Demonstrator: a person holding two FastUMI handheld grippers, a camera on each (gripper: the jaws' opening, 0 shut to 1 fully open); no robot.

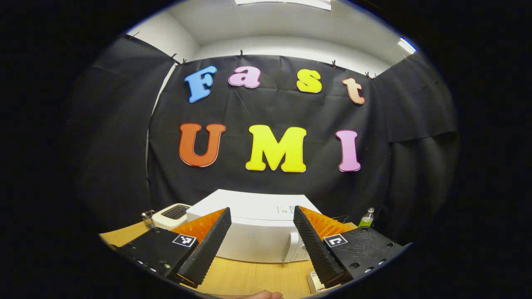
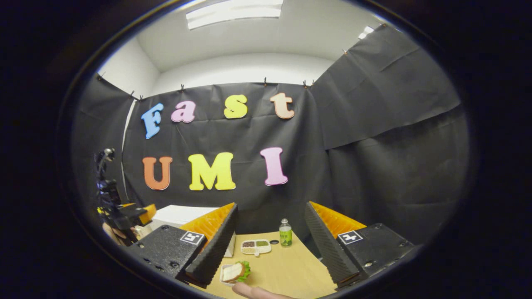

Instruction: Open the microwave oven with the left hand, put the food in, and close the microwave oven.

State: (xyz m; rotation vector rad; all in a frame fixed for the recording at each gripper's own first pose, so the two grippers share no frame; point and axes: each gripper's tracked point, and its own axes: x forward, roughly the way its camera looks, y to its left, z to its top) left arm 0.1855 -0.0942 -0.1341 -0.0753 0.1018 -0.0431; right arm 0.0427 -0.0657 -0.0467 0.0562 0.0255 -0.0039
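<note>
- Wooden table (image 1: 249,276) spread across the bottom of both views, bearing everything below.
- White microwave oven (image 1: 253,232) at the back of the table, door closed, framed between the fingers in the left gripper view; well ahead of them, untouched.
- Left gripper (image 1: 262,245) held above the table's near edge, fingers spread wide apart, nothing between them.
- Right gripper (image 2: 270,245) likewise wide apart and empty, aimed over the table's right part.
- White toaster (image 1: 171,215) just left of the microwave.
- Divided white tray (image 2: 256,246) of grains farther back, between the right gripper's fingers.
- Green-labelled bottle (image 2: 285,233) beside that tray.
- Sandwich on a small plate (image 2: 233,272), close below the right gripper's left finger, apart from it.
</note>
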